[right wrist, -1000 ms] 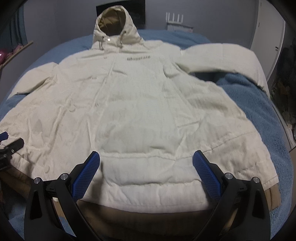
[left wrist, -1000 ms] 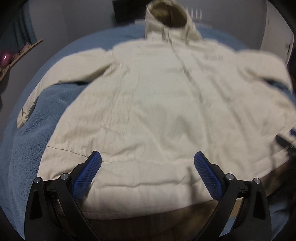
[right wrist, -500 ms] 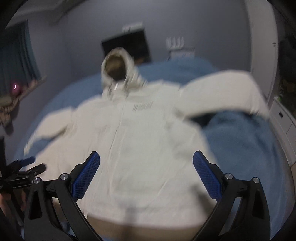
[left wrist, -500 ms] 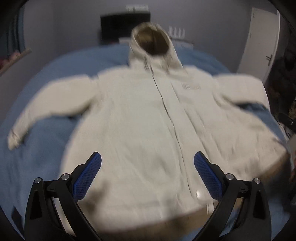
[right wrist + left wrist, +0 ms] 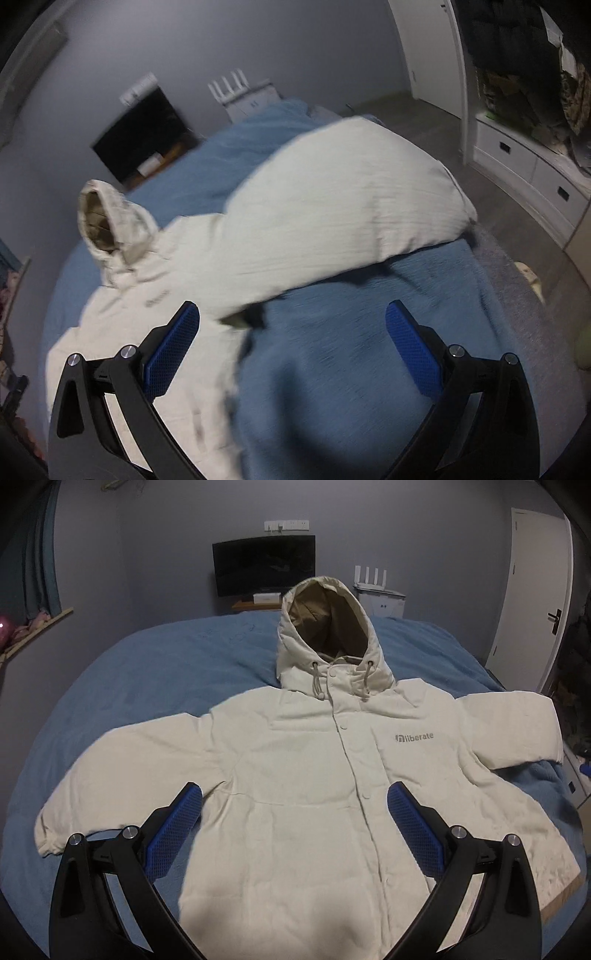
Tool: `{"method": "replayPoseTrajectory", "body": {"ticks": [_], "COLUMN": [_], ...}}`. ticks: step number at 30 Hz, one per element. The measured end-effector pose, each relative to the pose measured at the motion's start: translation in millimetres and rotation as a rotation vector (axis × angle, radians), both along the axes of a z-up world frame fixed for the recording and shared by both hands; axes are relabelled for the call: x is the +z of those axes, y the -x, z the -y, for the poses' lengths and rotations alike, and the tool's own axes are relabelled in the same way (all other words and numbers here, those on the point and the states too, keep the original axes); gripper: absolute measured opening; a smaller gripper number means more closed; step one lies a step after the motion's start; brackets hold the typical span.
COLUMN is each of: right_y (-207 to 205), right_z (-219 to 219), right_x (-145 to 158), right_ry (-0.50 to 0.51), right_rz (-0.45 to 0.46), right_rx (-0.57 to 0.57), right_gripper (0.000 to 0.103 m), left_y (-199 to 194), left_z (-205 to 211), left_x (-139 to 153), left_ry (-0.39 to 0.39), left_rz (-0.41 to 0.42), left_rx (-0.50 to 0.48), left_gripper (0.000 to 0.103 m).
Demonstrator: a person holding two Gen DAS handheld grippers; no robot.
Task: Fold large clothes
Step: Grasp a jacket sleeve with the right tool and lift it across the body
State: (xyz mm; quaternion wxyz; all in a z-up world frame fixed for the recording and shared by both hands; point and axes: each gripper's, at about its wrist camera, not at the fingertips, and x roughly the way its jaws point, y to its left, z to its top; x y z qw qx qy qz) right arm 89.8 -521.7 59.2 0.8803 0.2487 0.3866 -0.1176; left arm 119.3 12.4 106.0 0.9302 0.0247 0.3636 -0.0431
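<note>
Your left tool (image 5: 294,823) hangs wide open above the cream jacket (image 5: 314,775), spread flat on the blue bed (image 5: 177,657) ahead. Your right tool (image 5: 292,341) gapes empty too, the sleeve (image 5: 340,206) just beyond, apparently blurred.

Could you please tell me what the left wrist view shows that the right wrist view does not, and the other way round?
Only the left wrist view shows the jacket's snap front, the "liberate" logo clearly, the left sleeve and the door. Only the right wrist view shows the drawers, the hanging clothes and the floor. Both show the hood, the right sleeve, the blue bed, the monitor and an open, empty claw: left claw, right claw.
</note>
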Motion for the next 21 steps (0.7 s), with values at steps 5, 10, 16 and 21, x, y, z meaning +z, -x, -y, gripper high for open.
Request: {"method": "replayPoseTrajectory", "body": {"ticks": [5, 10, 16, 21], "right_y": [-22, -32, -46, -56], "right_z": [25, 49, 73, 85], "right_x": [-33, -69, -91, -82], "right_ry": [-0.087, -0.234, -0.306, -0.304], "right_rz": [-0.039, -0.032, 0.016, 0.096], "right_rx": [-0.032, -0.066, -0.118, -0.153], "right_gripper": [0.096, 0.095, 0.074, 0.051], "left_y": [-26, -40, -42, -46], "left_z": [6, 12, 19, 23], "left_x": [-36, -78, -107, -110], "left_ry": [0.019, -0.041, -0.111, -0.093], "left_rz": [-0.070, -0.106, -0.129, -0.123], "left_rx": [-0.012, -0.035, -0.079, -0.103], "left_gripper": [0.097, 0.097, 0.097, 0.097]}}
